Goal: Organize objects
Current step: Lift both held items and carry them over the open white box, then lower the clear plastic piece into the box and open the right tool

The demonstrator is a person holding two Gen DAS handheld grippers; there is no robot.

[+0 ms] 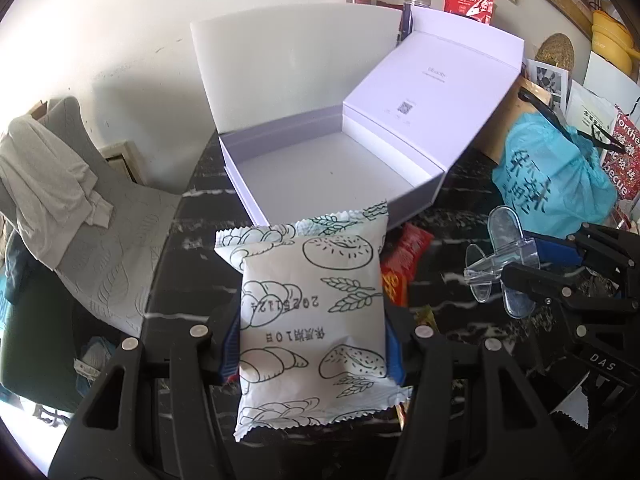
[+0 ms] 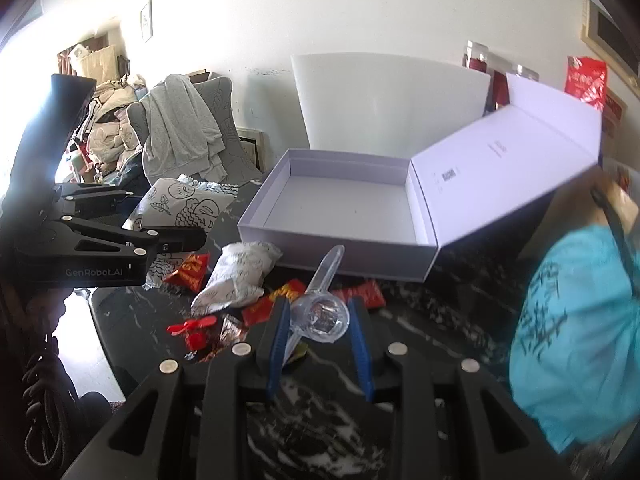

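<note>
Left gripper (image 1: 312, 344) clamped on white bread-print snack packet (image 1: 312, 300), lower centre of frame, just short of open white cardboard box (image 1: 320, 172). Right gripper (image 2: 320, 320) clamped on clear plastic scoop (image 2: 320, 312), above black marble table (image 2: 320, 408).

White wall (image 2: 360, 8), grey chair (image 1: 100, 216) draped with cloth, black marble table (image 2: 320, 412).

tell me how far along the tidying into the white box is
Nothing looks packed yet: the white box stands open and seems empty. In hand: the left gripper is shut on a bread-print packet, and the right gripper is shut on a clear plastic scoop. Left: another white packet and red wrapped snacks lying on the dark table.
</note>
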